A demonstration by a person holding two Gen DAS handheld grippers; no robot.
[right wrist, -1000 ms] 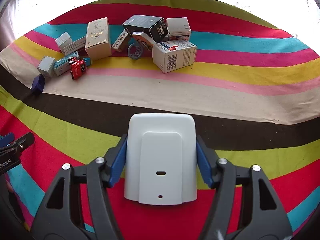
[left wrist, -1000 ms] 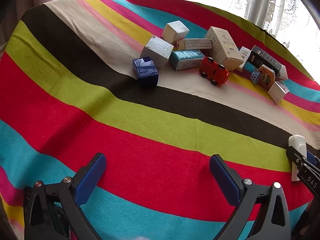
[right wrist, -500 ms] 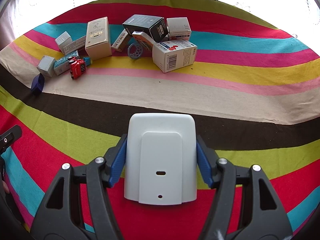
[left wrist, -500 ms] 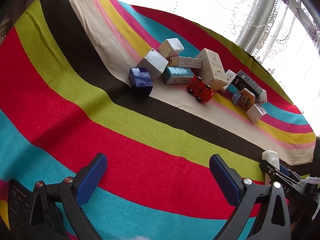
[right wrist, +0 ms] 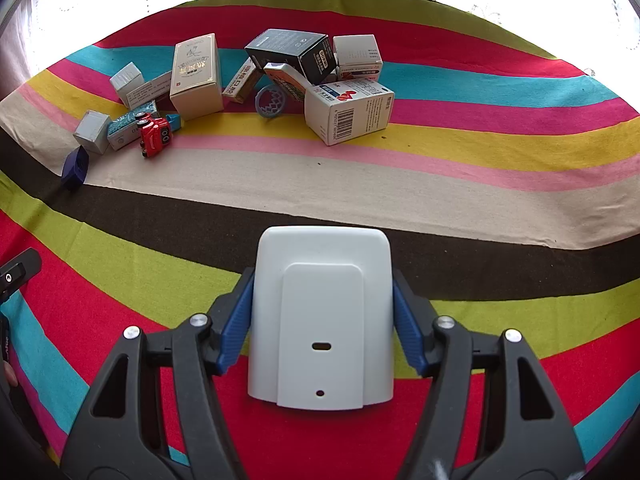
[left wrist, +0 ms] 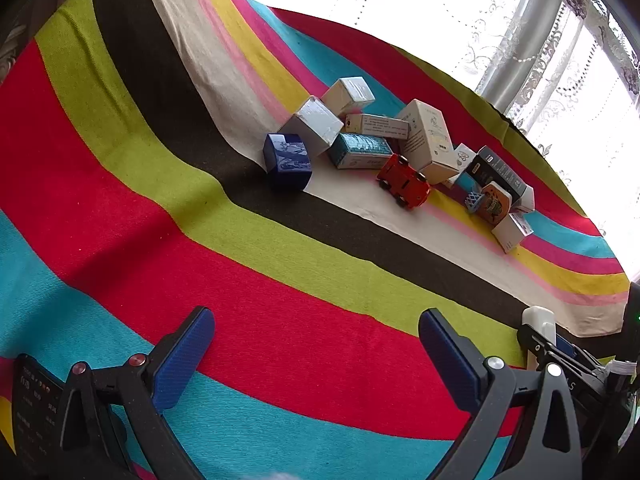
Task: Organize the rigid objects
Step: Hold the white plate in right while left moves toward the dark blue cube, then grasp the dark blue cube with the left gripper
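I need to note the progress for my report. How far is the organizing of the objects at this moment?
Early stage. Done: nothing looks sorted yet; the cartons, red toy car and dark blue box lie jumbled on the striped cloth. In hand: the right gripper clamps a white plastic device above the cloth; the left gripper is open and empty. Left: placing that device and arranging the whole pile.

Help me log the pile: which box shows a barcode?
The white box with the red heart logo, nearest the right gripper; its barcode faces front.

Two downward wrist views — shared box cluster (left wrist: 400, 152)
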